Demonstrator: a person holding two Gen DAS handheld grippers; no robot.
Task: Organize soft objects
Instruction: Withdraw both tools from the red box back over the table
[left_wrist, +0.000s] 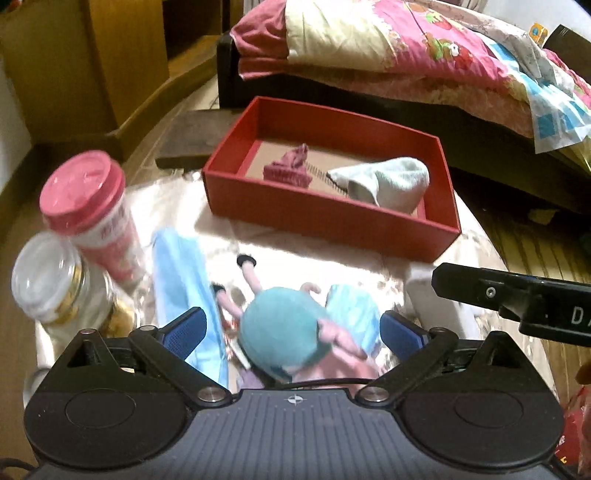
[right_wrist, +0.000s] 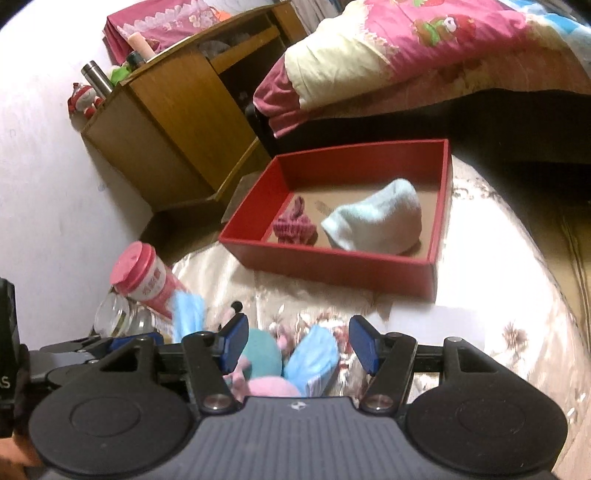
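Cup (left_wrist: 88, 206), jar (left_wrist: 55, 284), seemingly touching

A small bedroom, warmly lit, with a bed along the far side.

The dark bed frame (right_wrist: 480, 122) carries a heaped pink quilt (right_wrist: 424, 40) with a strawberry print. A wooden cabinet (right_wrist: 173, 122) stands against the pale wall (right_wrist: 44, 177), a steel flask (right_wrist: 96, 77) and a little red figure (right_wrist: 84, 99) on top. The floor (left_wrist: 532, 251) is wood planks. A shiny floral cloth (right_wrist: 498, 295) catches bright glare.

The plush doll (left_wrist: 280, 336) lies partly hidden beneath the left hand-held gripper (left_wrist: 291, 330); the pink-lidded cup (left_wrist: 88, 210) is blurred.
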